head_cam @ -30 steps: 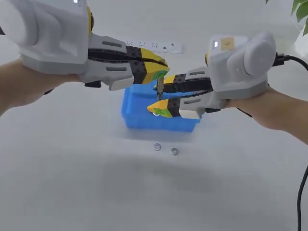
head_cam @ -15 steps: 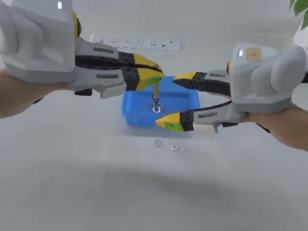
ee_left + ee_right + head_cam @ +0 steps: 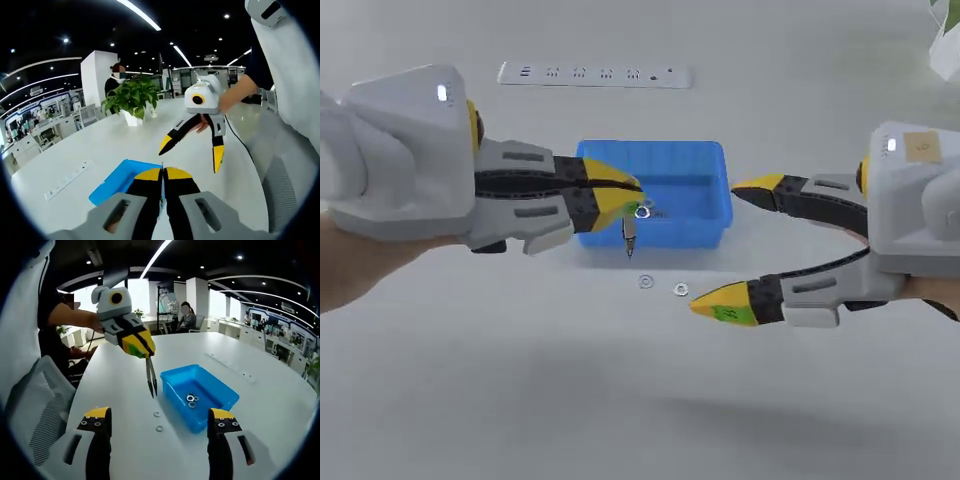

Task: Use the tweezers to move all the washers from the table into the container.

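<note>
Washers [image 3: 646,282], two of them, lie on the table [image 3: 520,380] just in front of the blue container [image 3: 660,236], near each other but not touching. Above them the tweezers [image 3: 629,238] are held point-down, clamped in the left gripper [image 3: 630,190]; their tips appear nearly together and empty, though this is hard to tell. The right gripper [image 3: 718,245] is spread wide, off to the side. The tips should be lowered straight over one washer and its rim pinched lightly. More washers are seen inside the container.
</note>
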Motion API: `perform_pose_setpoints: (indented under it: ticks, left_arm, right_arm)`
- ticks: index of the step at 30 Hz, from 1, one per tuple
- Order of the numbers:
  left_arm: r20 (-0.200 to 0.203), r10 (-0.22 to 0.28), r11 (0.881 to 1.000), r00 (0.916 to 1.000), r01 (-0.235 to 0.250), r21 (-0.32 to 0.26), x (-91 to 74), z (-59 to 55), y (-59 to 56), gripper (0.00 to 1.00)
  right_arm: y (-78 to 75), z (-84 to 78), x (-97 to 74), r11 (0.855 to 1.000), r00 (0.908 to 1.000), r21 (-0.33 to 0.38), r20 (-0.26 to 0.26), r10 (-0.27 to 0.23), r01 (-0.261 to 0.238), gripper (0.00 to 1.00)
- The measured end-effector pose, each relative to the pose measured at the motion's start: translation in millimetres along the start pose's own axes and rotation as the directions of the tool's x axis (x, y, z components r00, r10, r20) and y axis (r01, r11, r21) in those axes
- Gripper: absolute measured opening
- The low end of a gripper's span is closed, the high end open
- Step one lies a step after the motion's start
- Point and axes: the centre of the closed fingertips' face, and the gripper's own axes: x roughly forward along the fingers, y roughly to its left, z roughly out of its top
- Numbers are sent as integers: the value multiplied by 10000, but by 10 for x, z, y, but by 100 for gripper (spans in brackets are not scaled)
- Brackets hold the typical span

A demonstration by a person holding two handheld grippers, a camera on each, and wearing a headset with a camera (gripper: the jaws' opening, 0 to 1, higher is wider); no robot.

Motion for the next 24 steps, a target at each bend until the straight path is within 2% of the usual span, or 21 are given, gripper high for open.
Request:
perform_pose_setpoints:
  ticks: [5, 9, 10, 12, 19, 21, 24]
  left_arm:
    - [198, 7, 9999, 9998, -4, -152, 11, 0, -56, 5]
    - [146, -140, 9999, 9998, 141, -53, 63, -35, -120, 5]
    - [129, -53, 9999, 9999, 52, 98, 78, -48, -122, 5]
    - [115, -76, 10000, 9999, 76, -9, 95, -67, -131, 5]
    - [21, -229, 9997, 9997, 229, -46, 144, -117, -143, 5]
    - [-55, -174, 9998, 9998, 173, -126, 165, -152, -137, 5]
    - [104, -184, 9996, 9998, 187, -230, 177, -122, -147, 5]
  right_arm:
    - [35, -154, -87, 9992, 9998, 387, -184, -94, 101, 85]
    - [59, -159, -113, 9982, 9999, 585, -99, -131, 136, 91]
    - [68, -154, -115, 9980, 9999, 616, -96, -103, 109, 92]
    - [88, -133, -125, 9979, 10000, 647, -47, -64, 67, 94]
    - [143, -90, -134, 9928, 9990, 1196, 455, 22, -76, 93]
    - [143, -129, -133, 9905, 9991, 1371, 427, 15, -74, 93]
    - [168, -208, -136, 9893, 9996, 1456, 264, 97, -135, 94]
